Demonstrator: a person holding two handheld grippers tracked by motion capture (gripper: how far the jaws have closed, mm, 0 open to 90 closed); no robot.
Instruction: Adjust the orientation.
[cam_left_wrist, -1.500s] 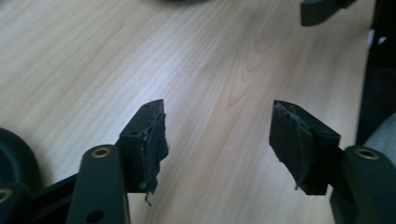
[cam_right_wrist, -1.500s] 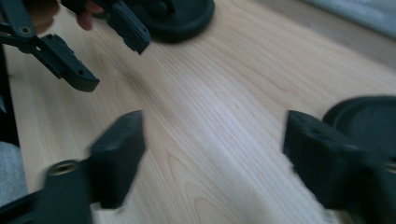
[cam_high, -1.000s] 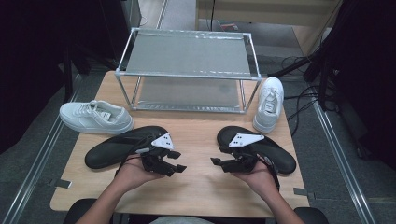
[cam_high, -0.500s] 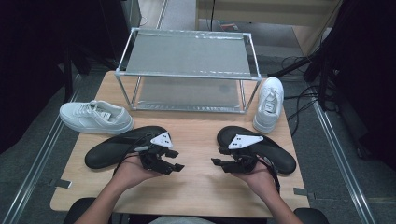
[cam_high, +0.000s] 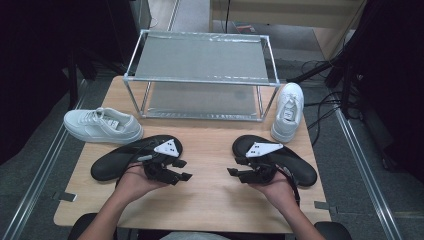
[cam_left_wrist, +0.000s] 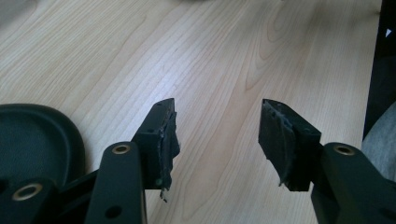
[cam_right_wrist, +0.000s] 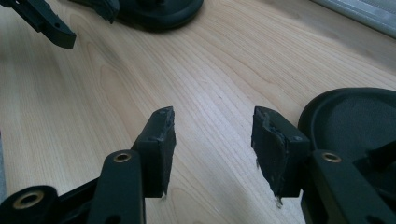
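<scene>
My left gripper (cam_high: 184, 170) is held low over the wooden table (cam_high: 210, 200), pointing right. It is open, and its jaws have just been closing with only bare wood between them (cam_left_wrist: 217, 135). My right gripper (cam_high: 234, 166) faces it from the right, also open. Its jaws have just been closing a little on nothing (cam_right_wrist: 212, 140). A black flat shoe (cam_high: 115, 162) lies behind the left hand, and another black flat shoe (cam_high: 300, 170) lies beside the right hand. One white sneaker (cam_high: 102, 125) sits at the left edge, and a second white sneaker (cam_high: 288, 111) stands at the right of the rack.
A metal two-shelf rack (cam_high: 200, 55) stands at the back of the table. Bare wood lies between the two grippers and along the front edge. Cables and dark equipment lie on the floor to the right.
</scene>
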